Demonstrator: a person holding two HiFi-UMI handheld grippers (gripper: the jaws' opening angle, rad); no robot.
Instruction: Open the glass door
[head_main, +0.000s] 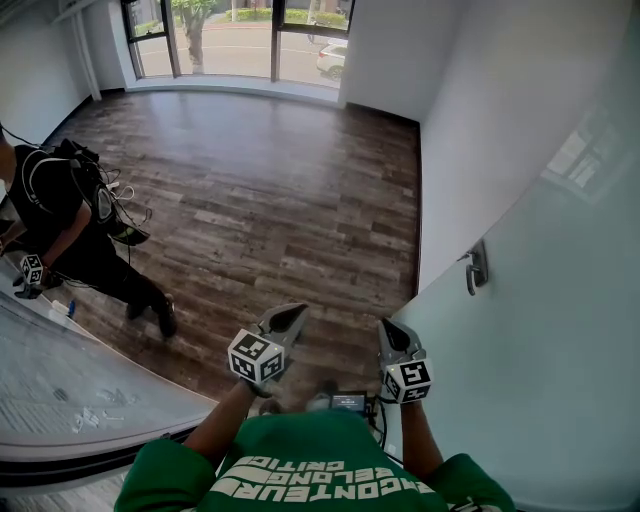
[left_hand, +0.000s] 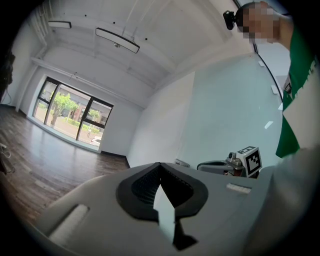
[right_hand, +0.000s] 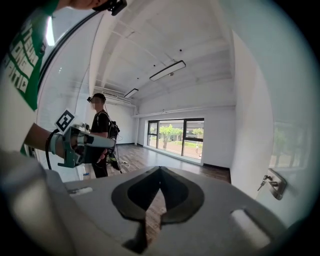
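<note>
Jaws pressed together and empty, the left gripper (head_main: 285, 318) and right gripper (head_main: 388, 330) hover over the wood floor (head_main: 260, 180) near the frosted glass door (head_main: 540, 330) at right, whose metal handle (head_main: 476, 268) likely calls for a square, open-jawed approach.

Green shirt (head_main: 300, 440) bears upside-down print, perhaps "BELONG".

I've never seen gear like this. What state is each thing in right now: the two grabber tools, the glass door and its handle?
left gripper: jaws together, holding nothing.
right gripper: jaws together, holding nothing.
glass door: touched by neither gripper; cannot tell whether it is latched.
door handle: free, not gripped.
</note>
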